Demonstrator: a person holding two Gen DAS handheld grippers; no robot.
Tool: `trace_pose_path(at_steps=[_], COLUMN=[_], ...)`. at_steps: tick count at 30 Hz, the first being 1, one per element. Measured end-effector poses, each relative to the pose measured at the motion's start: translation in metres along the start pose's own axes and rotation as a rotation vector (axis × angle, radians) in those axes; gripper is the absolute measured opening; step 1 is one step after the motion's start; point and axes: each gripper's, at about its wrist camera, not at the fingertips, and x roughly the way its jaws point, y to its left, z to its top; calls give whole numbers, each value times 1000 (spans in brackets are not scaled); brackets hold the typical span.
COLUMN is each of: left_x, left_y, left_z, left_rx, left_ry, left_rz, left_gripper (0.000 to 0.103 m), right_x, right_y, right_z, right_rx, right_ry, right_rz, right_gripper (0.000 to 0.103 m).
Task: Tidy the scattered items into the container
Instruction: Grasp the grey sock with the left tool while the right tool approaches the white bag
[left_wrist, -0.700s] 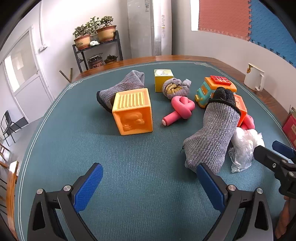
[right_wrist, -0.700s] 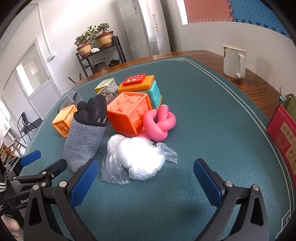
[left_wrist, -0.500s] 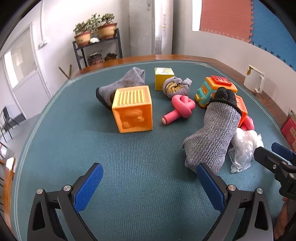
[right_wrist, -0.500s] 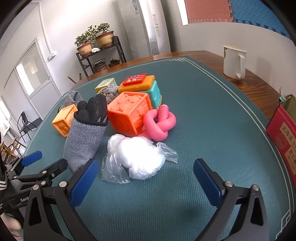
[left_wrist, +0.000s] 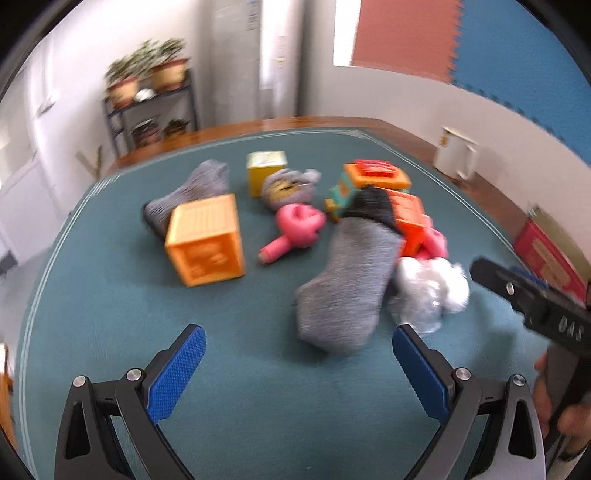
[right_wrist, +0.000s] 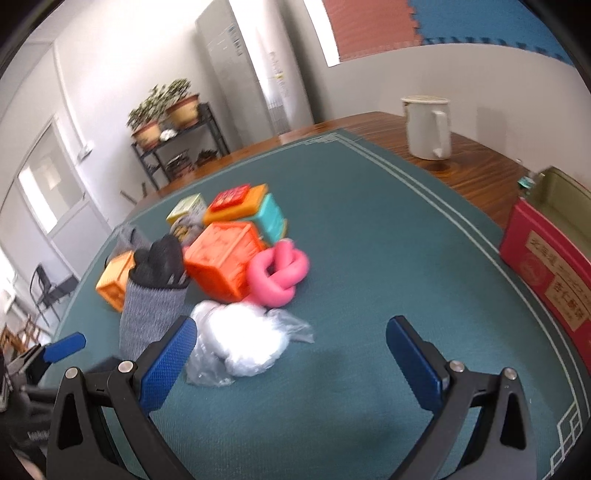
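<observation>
Toys and socks lie scattered on the green table mat. In the left wrist view I see an orange cube, a pink knot toy, a grey sock, a crumpled plastic bag and a second grey sock. My left gripper is open and empty, just short of the grey sock. My right gripper is open and empty, over the mat beside the plastic bag. The red open box stands at the right edge.
A yellow box, a rolled sock, a teal and orange toy and an orange-red cube sit behind. A white mug stands on the wooden table edge. A plant shelf is beyond.
Both grippers have swung to the right and both views are blurred by motion. The red box has come further into the right wrist view. Nothing was picked up.
</observation>
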Motion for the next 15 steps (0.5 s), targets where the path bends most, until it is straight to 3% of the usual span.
trace_pose_path(at_steps=[5, 12, 13, 15], left_x=[21, 70, 72, 80], left_y=[-9, -20, -16, -18], left_z=[16, 23, 23, 25], left_rx=[100, 23, 6, -16], left_ry=[45, 109, 112, 127], left_rz=[-13, -50, -52, -47], left_gripper=[102, 102, 100, 81], right_x=[-6, -8, -8, -7], right_y=[-14, -15, -15, -14], right_z=[4, 4, 4, 4], right_rx=[72, 71, 68, 62], right_ry=[-32, -41, -41, -39], right_rz=[-11, -6, -5, -5], right_gripper=[103, 103, 103, 103])
